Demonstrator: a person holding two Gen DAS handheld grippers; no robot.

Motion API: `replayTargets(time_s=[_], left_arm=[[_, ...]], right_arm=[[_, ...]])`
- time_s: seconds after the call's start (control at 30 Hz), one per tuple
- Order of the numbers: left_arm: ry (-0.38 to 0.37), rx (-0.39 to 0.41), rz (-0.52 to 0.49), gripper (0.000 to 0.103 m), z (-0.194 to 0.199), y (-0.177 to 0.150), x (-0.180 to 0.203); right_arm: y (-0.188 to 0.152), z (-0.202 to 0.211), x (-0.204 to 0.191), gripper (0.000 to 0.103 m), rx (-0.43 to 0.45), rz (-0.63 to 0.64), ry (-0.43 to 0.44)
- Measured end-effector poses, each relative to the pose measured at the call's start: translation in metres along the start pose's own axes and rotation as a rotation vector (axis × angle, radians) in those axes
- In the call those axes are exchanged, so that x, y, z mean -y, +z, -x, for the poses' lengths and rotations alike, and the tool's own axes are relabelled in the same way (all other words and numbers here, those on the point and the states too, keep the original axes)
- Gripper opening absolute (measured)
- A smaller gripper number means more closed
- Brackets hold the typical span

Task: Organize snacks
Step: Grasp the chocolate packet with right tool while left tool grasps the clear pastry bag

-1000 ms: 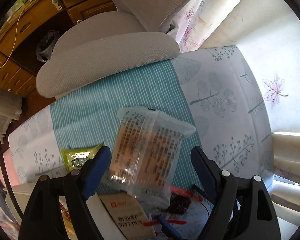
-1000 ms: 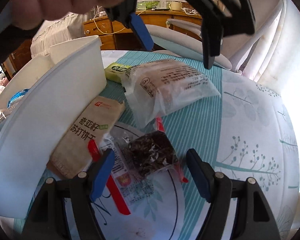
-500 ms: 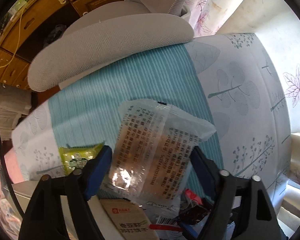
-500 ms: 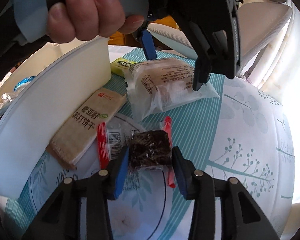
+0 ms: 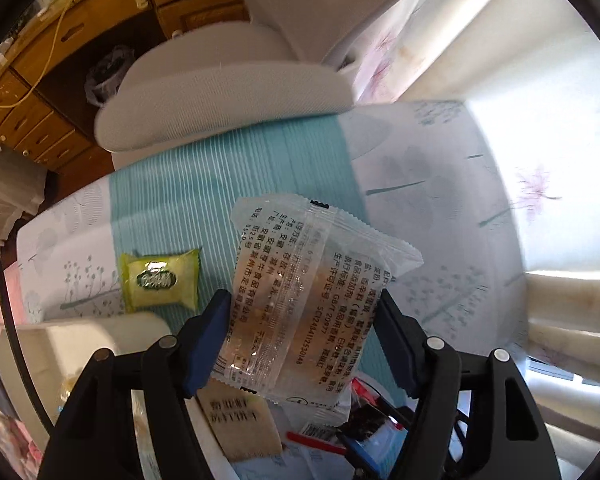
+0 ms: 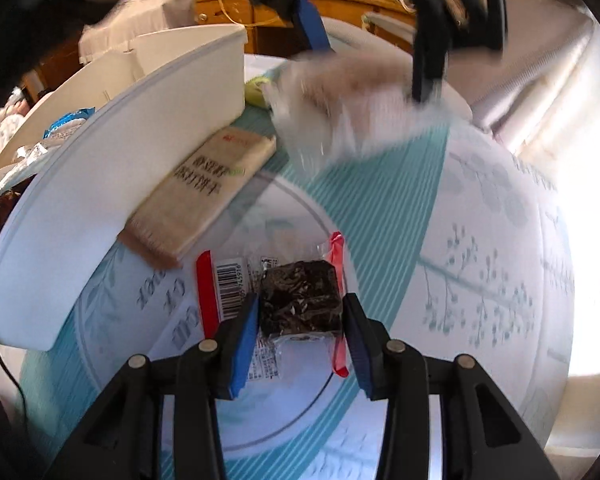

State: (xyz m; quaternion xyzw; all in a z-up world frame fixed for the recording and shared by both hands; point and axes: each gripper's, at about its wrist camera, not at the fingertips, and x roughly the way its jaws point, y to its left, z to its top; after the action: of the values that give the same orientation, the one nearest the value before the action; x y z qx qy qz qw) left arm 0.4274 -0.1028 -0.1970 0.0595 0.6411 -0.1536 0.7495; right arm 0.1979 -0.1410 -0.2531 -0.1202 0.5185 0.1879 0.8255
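Observation:
A clear-wrapped pastry packet (image 5: pixel 320 248) with black print hangs above the table between the blue pads of my left gripper (image 5: pixel 300 300). Its jaws are closing and both pads press the packet's sides. From the right wrist view the same packet (image 6: pixel 340 112) is a blur under the left gripper (image 6: pixel 364 60). My right gripper (image 6: pixel 300 304) is shut on a dark brownie-like snack (image 6: pixel 296 292) in a clear wrapper with red ends, low over the tablecloth. A beige cracker packet (image 6: pixel 204 196) leans against the white bin (image 6: pixel 140 120). On the cloth lies a green candy (image 5: pixel 160 280).
The white bin holds several wrapped snacks at its left side. A grey office chair (image 5: pixel 228 96) stands against the table's far edge, with a wooden desk (image 5: pixel 40 80) behind it. The tablecloth (image 6: pixel 480 280) stretches to the right toward a bright window.
My left gripper narrowed onto the clear packet and raised it off the cloth. The right gripper closed from wide open onto the dark snack and holds it.

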Motion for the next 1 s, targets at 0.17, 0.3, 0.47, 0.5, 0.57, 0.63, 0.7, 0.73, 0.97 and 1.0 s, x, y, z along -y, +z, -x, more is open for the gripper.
replayTargets(time_s=[0.17,0.3,0.47,0.5,0.57,0.63,0.7,0.73,0.97,1.0], left_arm=[[-0.103,0.084,-0.019,0.069,0.059,-0.025,0.004],[-0.125,0.138,-0.034,0.069,0.096,-0.048,0.003],[-0.147,0.179,-0.04,0.069,0.133,-0.087,-0.013],[-0.146,0.178,-0.034,0.069,0.137,-0.093,-0.018],[-0.131,0.165,-0.003,0.069,0.143,-0.111,-0.034],[-0.127,0.158,0.021,0.069,0.149,-0.127,-0.047],[-0.124,0.154,0.048,0.07,0.154,-0.144,-0.063],[-0.122,0.152,0.063,0.07,0.157,-0.152,-0.071],[-0.08,0.116,0.162,0.07,0.157,-0.206,-0.12],[-0.076,0.113,0.17,0.07,0.155,-0.21,-0.123]], right_arm=[[-0.013,0.006,0.002,0.042,-0.084,-0.148,0.037],[-0.023,0.012,-0.002,0.042,-0.145,-0.309,0.051],[-0.031,0.026,-0.005,0.041,-0.191,-0.434,0.016],[-0.032,0.03,-0.005,0.041,-0.194,-0.452,0.011],[-0.03,0.04,-0.006,0.042,-0.196,-0.473,-0.007],[-0.029,0.051,-0.012,0.042,-0.187,-0.49,-0.03],[-0.025,0.063,-0.017,0.042,-0.166,-0.51,-0.041],[-0.023,0.067,-0.02,0.042,-0.156,-0.511,-0.052],[0.001,0.104,-0.052,0.042,-0.068,-0.502,-0.104],[0.005,0.105,-0.053,0.042,-0.058,-0.5,-0.102]])
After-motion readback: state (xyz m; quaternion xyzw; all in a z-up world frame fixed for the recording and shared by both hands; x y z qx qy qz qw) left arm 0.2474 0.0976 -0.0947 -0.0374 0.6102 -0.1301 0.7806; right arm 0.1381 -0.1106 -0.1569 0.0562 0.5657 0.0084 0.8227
